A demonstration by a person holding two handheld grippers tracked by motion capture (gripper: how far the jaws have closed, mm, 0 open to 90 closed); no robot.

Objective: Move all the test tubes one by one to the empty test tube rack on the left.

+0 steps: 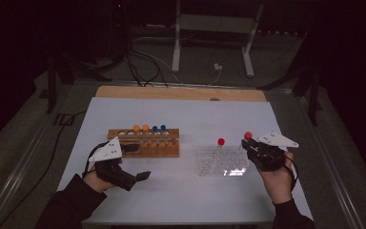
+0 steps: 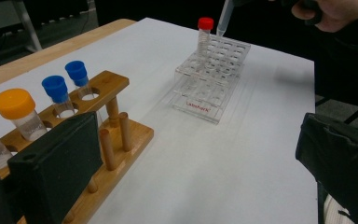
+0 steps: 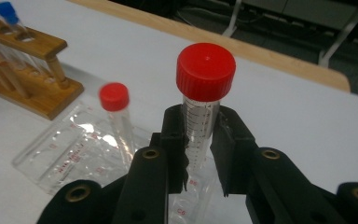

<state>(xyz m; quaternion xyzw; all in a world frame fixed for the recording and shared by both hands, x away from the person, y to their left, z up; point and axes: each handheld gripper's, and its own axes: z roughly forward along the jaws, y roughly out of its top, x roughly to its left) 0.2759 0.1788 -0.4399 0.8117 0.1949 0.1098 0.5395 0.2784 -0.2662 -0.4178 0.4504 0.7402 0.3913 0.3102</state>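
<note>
Red-capped tube (image 3: 204, 109) sits upright in the right gripper (image 3: 199, 154), jaws clamped on its graduated wall below the cap, just above the clear rack (image 1: 221, 164) on the desk (image 1: 186, 119). Light, smooth, slippery plastic: best held mid-wall, firmly but not crushing. Left gripper (image 1: 136, 176) jaws stand open beside the wooden rack (image 2: 114, 140).
</note>
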